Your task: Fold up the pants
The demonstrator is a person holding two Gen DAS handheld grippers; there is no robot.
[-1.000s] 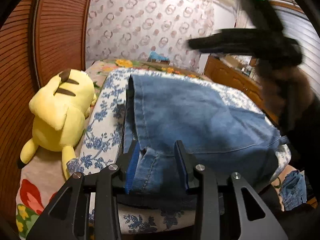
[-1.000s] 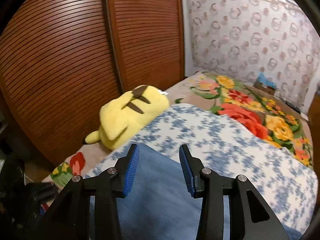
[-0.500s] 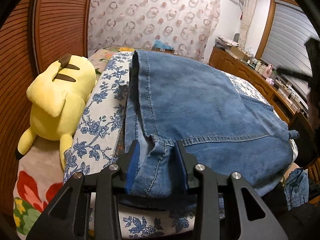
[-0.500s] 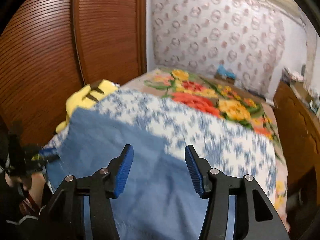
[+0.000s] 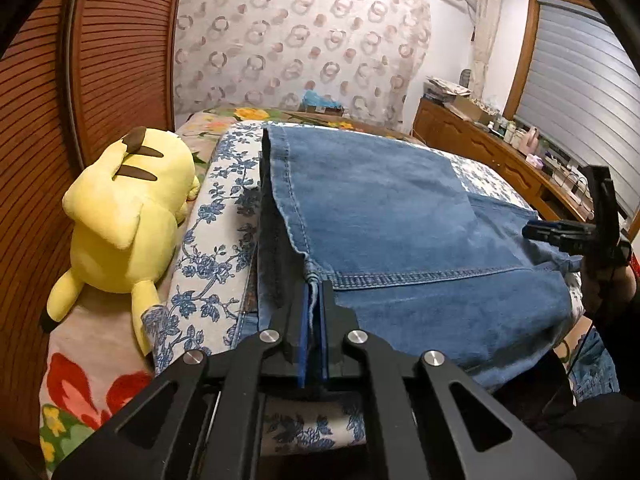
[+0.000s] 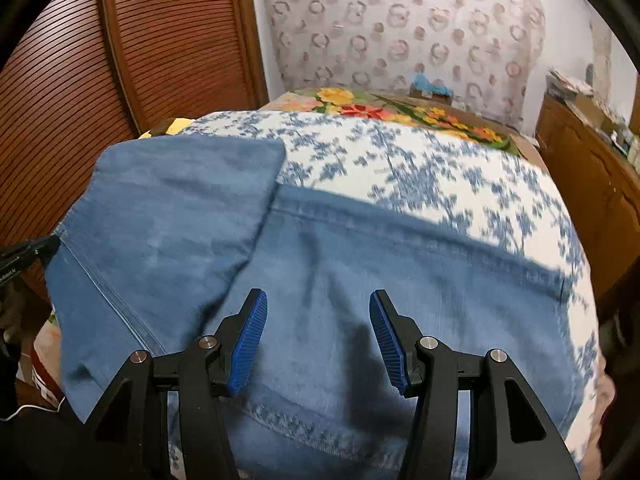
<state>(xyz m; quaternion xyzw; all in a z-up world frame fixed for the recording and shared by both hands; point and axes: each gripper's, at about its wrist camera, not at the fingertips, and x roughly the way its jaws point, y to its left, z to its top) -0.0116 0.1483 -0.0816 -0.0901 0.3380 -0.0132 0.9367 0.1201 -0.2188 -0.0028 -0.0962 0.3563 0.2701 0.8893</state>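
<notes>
The jeans [image 5: 400, 216] lie across the bed [image 5: 216, 216], on its blue-floral cover, filling the centre of both views. One portion is already doubled over: in the left wrist view a hemmed edge runs across the frame centre, with a lower denim layer showing beneath it toward the bottom.

Left tongs [image 5: 313, 312]: closed on the jeans. The blue pads are drawn together at lower centre of the frame, with a thin fold of denim, at the corner where the side seam meets the hem, pinched between them. This grip pins or carries that corner so the folded layer keeps its alignment.

Right tongs [image 6: 318, 336]: apart, holding nothing. In the right wrist view they sit low over the denim at bottom centre, with cloth visible between the pads. Whether the pads touch the fabric cannot be determined. The open stance suits a grasp of the opposite edge or a smoothing pass.

The right tongs also appear at the right edge of the left wrist view, at the far side of the garment. A grip at each side keeps the cloth taut and the fold square.

A yellow plush toy [image 5: 124, 216] lies at the left of the frame, beside the cover and clear of the jeans.
</notes>
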